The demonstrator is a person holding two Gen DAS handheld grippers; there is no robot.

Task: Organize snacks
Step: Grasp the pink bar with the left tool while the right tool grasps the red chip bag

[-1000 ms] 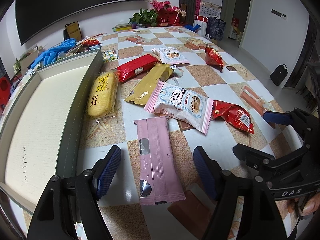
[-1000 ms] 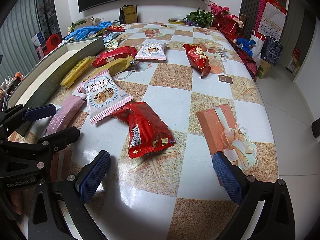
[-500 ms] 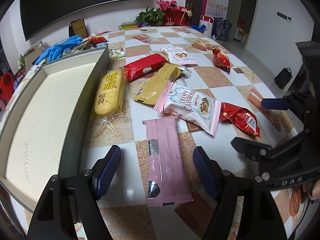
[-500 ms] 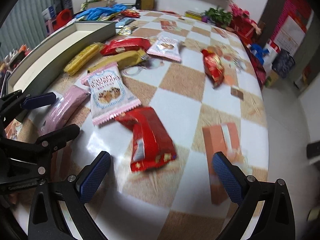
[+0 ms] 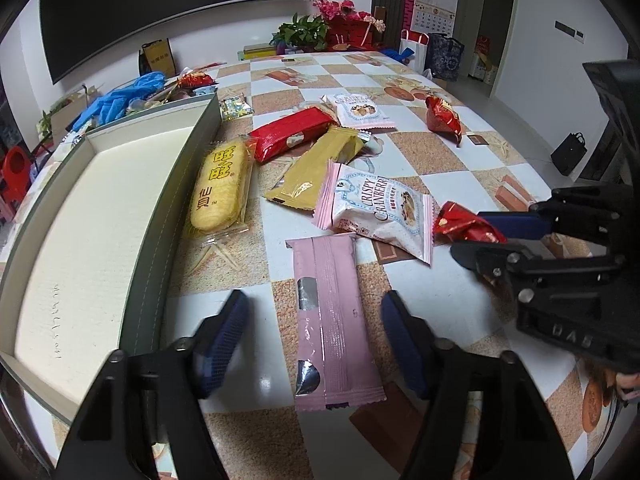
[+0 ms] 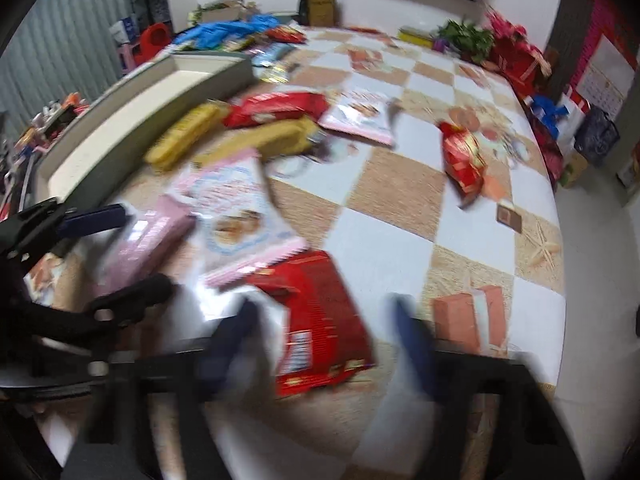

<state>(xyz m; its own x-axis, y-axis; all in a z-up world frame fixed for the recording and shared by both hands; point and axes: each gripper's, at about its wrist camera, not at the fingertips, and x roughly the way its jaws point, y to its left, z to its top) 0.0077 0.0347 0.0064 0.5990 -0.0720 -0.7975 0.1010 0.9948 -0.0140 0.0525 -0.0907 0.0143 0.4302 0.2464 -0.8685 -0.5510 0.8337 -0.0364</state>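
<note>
Tablecloth [image 5: 440, 152]: checkered | wall: dark screen [image 5: 160, 4] | left gripper [image 5: 316, 336], right gripper [image 6: 324, 340]: fingers closing, not yet pinching.

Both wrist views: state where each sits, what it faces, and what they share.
Left wrist: on the left claw, looking down over the pink packet; the right claw shows at right.
Right wrist: on the right claw, closing around the red packet; blurred.
Shared: both packets, the cranberry bag, the tray.
</note>
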